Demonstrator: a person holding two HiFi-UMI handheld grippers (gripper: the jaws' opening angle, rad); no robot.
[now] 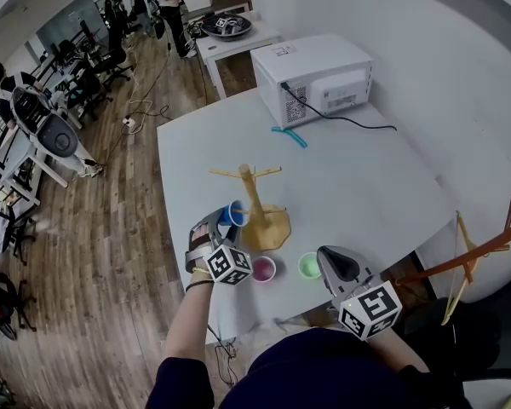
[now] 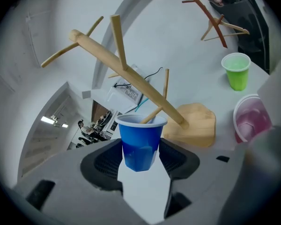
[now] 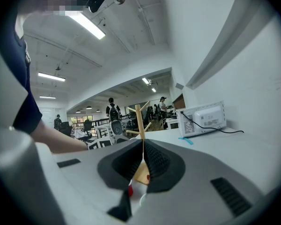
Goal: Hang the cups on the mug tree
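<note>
A wooden mug tree (image 1: 254, 196) stands mid-table on a flat wooden base (image 1: 271, 228). My left gripper (image 1: 225, 222) is shut on a blue cup (image 1: 236, 214), held off the table right beside the trunk. In the left gripper view the blue cup (image 2: 140, 142) sits between the pads with its mouth up, and a lower peg (image 2: 153, 115) reaches its rim. A pink cup (image 1: 263, 269) and a green cup (image 1: 308, 265) stand upright near the front edge. My right gripper (image 1: 336, 267) hovers by the green cup, shut and empty (image 3: 143, 165).
A white microwave (image 1: 315, 75) with a black cable sits at the table's far end, a teal strip (image 1: 289, 136) in front of it. A wooden coat stand (image 1: 473, 250) rises off the table's right side. The table's left edge drops to a wooden floor.
</note>
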